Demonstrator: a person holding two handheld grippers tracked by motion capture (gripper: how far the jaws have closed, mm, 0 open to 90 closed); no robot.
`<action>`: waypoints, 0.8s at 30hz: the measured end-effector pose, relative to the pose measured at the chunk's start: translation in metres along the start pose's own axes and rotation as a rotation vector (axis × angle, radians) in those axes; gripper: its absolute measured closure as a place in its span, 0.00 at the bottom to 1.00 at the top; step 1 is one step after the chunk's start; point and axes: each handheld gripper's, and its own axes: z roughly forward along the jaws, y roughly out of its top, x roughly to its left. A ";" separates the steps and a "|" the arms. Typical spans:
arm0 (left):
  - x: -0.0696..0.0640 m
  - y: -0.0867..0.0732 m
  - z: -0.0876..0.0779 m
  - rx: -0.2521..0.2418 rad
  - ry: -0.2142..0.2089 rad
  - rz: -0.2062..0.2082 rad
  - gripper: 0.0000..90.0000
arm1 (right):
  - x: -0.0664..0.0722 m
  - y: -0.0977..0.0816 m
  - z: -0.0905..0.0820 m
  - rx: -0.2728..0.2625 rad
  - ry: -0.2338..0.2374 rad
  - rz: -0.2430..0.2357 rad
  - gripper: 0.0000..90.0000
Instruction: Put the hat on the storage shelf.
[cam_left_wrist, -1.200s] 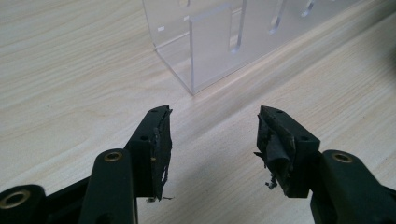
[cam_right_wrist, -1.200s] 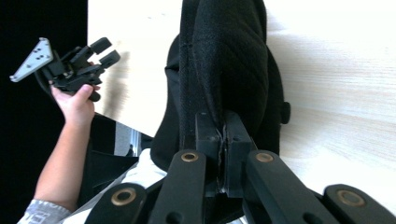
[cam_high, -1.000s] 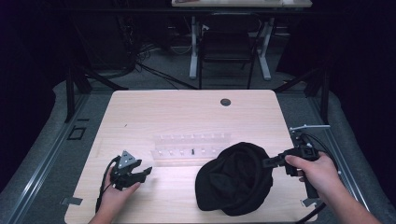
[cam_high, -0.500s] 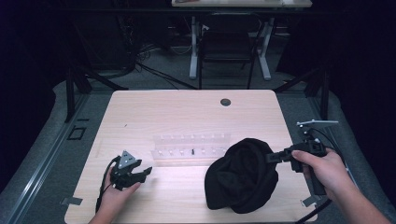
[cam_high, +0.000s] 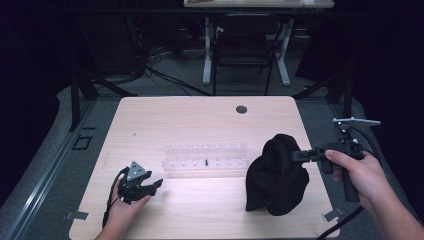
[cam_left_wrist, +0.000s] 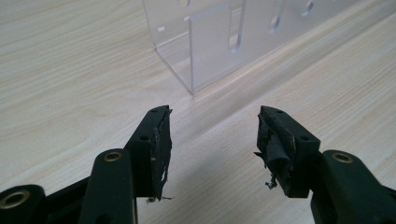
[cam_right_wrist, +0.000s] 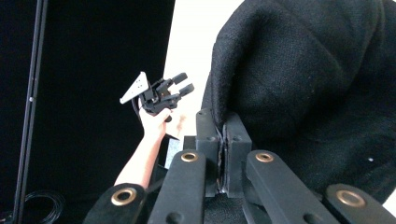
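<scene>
1. Your left gripper (cam_high: 156, 184) rests on the table (cam_high: 200, 120), jaws apart and empty, just short of the clear rack (cam_high: 205, 160); any nudge forward could knock it.
2. Your right gripper (cam_high: 296, 156) is clamped on the edge of the black hat (cam_high: 276, 176), which hangs partly off the table beside the rack. That thin pinch may slip, and the swinging cloth could catch the rack.

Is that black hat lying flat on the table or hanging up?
Hanging. The right gripper pinches the black hat by its edge, jaws shut on the fabric; it droops bunched, its bottom near the table.
</scene>
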 end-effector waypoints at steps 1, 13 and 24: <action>0.000 0.000 0.000 0.000 0.000 0.000 0.50 | 0.000 0.000 0.000 0.000 0.000 0.000 0.98; 0.000 0.000 0.000 0.004 -0.002 -0.001 0.50 | 0.018 0.015 -0.020 -0.085 0.055 -0.036 0.98; 0.000 0.000 0.000 0.000 -0.003 -0.001 0.50 | 0.036 0.030 -0.019 -0.117 0.074 -0.064 0.98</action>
